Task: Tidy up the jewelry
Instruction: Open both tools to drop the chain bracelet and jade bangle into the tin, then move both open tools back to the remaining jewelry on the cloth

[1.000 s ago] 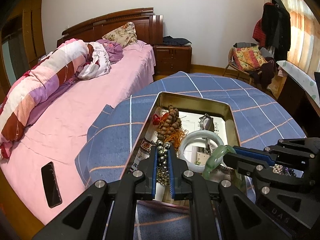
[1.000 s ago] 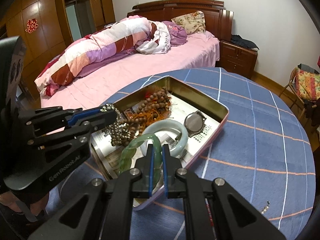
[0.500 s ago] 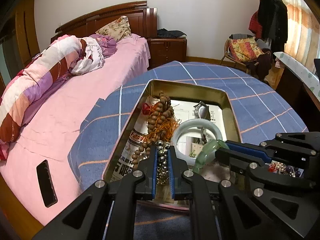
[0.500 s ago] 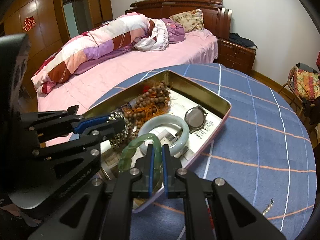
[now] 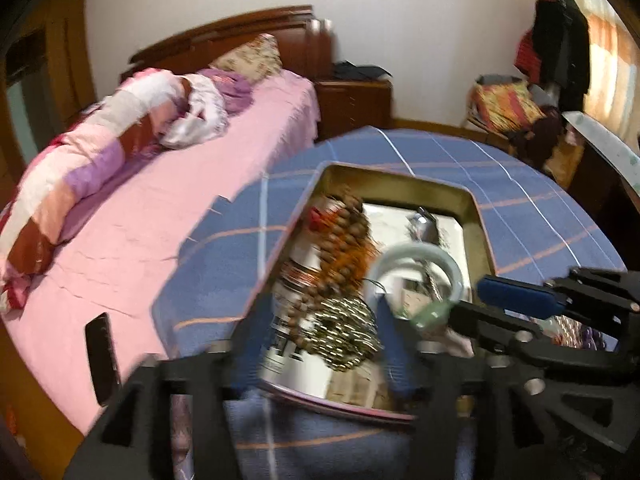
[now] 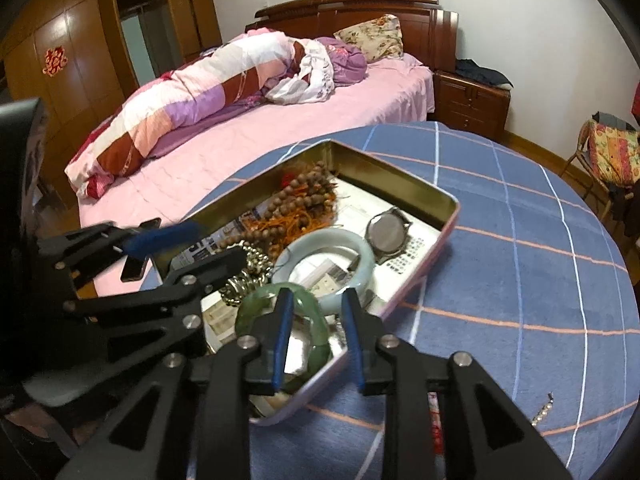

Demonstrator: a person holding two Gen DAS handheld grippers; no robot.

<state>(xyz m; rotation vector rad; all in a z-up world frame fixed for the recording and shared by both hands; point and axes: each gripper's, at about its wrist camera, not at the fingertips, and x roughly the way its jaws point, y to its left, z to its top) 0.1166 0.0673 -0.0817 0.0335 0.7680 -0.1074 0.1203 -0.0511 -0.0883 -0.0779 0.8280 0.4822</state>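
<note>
Both sets of jaws are opening over the gold tin tray (image 6: 404, 178) on the blue-clothed worktop (image 6: 520, 216). The left gripper (image 5: 320, 332) spreads around the metal bead bracelet (image 5: 344, 332), which lies in the tray untouched by the pads. The right gripper (image 6: 316, 312) has let go of the green jade bangle (image 6: 256, 308), whose rim sits between its parted jaws beside the pale jade bangle (image 6: 324, 240).

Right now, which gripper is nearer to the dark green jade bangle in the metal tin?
Right. The right gripper stands over the dark green jade bangle's rim, jaws opening, pads off it. The left gripper is apart at the silver bead chain, also opening.
</note>
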